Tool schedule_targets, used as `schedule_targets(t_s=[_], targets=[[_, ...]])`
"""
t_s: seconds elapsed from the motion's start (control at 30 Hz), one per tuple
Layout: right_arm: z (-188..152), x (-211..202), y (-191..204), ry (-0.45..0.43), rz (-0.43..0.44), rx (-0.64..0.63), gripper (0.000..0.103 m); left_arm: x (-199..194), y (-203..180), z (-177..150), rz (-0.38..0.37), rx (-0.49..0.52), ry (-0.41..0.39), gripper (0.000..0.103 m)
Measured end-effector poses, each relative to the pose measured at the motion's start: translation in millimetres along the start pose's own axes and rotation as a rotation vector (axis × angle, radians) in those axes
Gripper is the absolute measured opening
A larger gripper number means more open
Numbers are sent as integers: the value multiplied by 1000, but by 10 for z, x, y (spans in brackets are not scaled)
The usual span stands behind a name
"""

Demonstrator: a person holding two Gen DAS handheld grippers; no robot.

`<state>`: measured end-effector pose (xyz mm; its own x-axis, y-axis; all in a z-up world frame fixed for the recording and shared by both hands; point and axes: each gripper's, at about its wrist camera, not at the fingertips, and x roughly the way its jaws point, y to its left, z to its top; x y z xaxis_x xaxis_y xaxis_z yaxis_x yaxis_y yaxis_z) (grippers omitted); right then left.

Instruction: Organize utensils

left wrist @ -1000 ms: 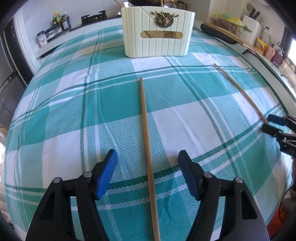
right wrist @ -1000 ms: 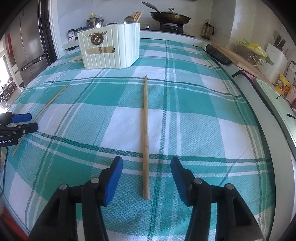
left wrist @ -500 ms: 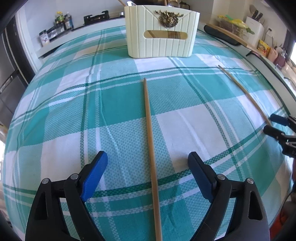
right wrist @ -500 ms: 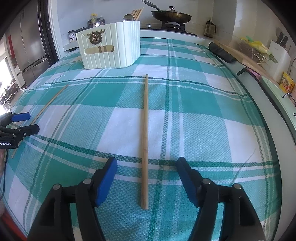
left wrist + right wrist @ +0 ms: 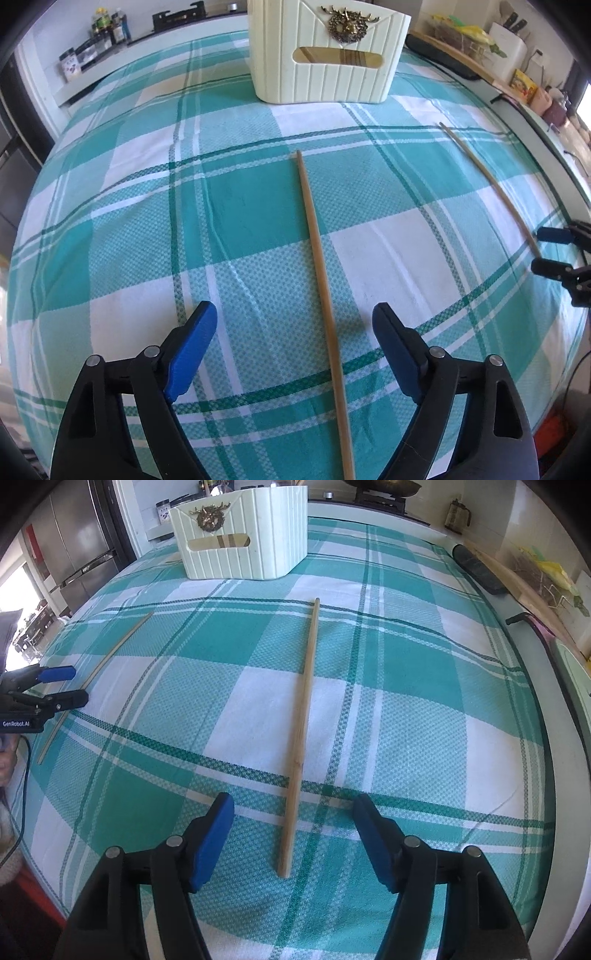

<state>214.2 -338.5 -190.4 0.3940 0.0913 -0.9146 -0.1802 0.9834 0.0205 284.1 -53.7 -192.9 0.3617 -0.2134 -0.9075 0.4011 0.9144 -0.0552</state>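
Left wrist view faces a cream ribbed utensil caddy (image 5: 325,55) at the far end of the table, a brass stag emblem (image 5: 347,23) on its front; through the handle slot, tan wooden pieces show inside, though what they are cannot be told. A teal and white plaid tablecloth (image 5: 147,206) covers the table. One chopstick (image 5: 321,280) lies lengthwise between the left gripper (image 5: 293,343) fingers, which stand wide apart around it without touching. A second chopstick (image 5: 487,184) lies well to the right, its near end between the spread fingers of the right gripper (image 5: 546,251). Right wrist view centres that second chopstick (image 5: 301,738) between the right gripper (image 5: 293,838) fingers, and alone shows a steel refrigerator (image 5: 77,546) and a pan on the stove (image 5: 380,487); the left view alone shows a knife block (image 5: 506,33).
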Motion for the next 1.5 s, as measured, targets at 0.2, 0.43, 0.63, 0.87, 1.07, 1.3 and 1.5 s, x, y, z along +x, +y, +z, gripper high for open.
schedule_targets(t_s=[0.2, 0.43, 0.63, 0.87, 1.07, 1.3, 1.5], targets=[[246, 56, -117, 65, 66, 3, 67, 82, 22, 194, 16, 58, 40, 75], [820, 309, -224, 49, 57, 10, 59, 230, 64, 558, 15, 58, 66, 51], [1288, 547, -187, 3, -8, 14, 13, 305, 56, 736, -4, 30, 43, 4], [1315, 274, -211, -125, 74, 97, 6, -190, 81, 639, -37, -8, -124, 4], [1050, -614, -137, -322, 174, 119, 6, -1044, 96, 462, -104, -29, -318, 4], [812, -1346, 144, -491, 171, 45, 6, -1600, 84, 344, -157, -55, -473, 4], [846, -1674, 345, -616, 175, 7, 6, -1819, 93, 327, -157, -61, -534, 3]])
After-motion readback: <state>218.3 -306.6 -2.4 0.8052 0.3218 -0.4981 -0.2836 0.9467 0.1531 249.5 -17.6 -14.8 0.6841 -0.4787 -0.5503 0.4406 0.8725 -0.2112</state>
